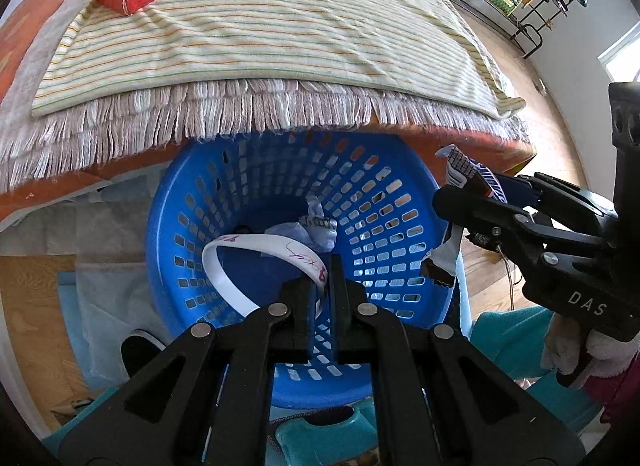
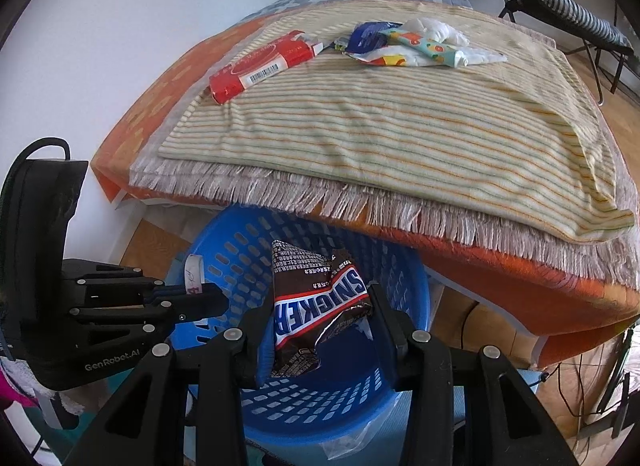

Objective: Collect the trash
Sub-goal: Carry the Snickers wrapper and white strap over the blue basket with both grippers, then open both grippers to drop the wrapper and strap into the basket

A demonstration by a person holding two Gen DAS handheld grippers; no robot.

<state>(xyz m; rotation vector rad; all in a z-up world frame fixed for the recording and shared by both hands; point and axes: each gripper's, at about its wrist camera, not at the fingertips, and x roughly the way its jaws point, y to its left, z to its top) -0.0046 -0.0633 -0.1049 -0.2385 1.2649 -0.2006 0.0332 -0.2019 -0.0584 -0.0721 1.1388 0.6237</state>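
Observation:
My left gripper (image 1: 325, 278) is shut on a curled white paper strip (image 1: 224, 266) with pink writing, over the open blue perforated basket (image 1: 400, 193). Crumpled bluish trash (image 1: 316, 225) lies on the basket's bottom. My right gripper (image 2: 320, 326) is shut on a brown Snickers wrapper (image 2: 316, 306), held above the basket (image 2: 352, 398). In the left wrist view the right gripper (image 1: 452, 201) hangs by the basket's right rim with the wrapper (image 1: 460, 169) in it. In the right wrist view the left gripper (image 2: 216, 300) comes in from the left with the strip (image 2: 194, 270).
The basket stands on the floor, partly under the fringed edge of a bed with a striped cloth (image 2: 380, 125). On the cloth lie a red packet (image 2: 260, 65), a blue wrapper (image 2: 368, 35), colourful wrappers (image 2: 420, 49) and a white tissue (image 2: 436, 29). A folding chair (image 2: 560, 5) stands far right.

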